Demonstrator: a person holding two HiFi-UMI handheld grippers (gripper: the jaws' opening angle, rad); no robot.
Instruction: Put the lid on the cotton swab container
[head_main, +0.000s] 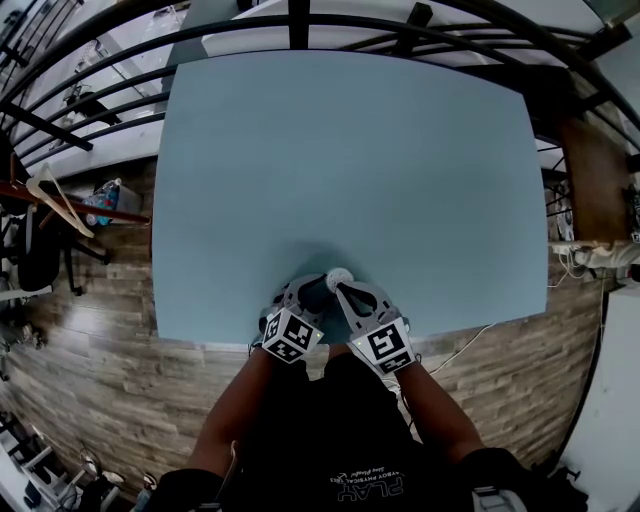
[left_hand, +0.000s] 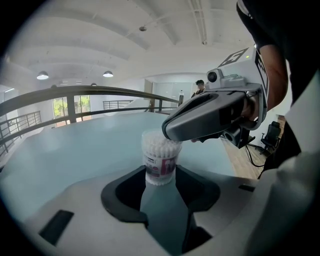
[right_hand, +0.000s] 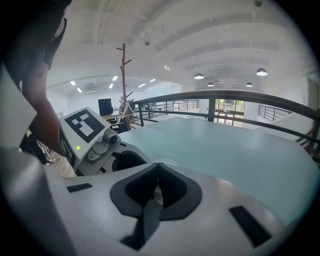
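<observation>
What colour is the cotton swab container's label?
The label is pink and white; the left gripper view shows it best.

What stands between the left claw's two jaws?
The cotton swab container, upright, its base flanked by both jaws; nothing else in the gap. The left gripper view shows this.

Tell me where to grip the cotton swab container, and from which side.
Grip the lower wall of the cotton swab container, below its label, coming low from the near edge of the table. It stands upright and round, so jaws seat on opposite sides and the top is left free for the right gripper above.
</observation>
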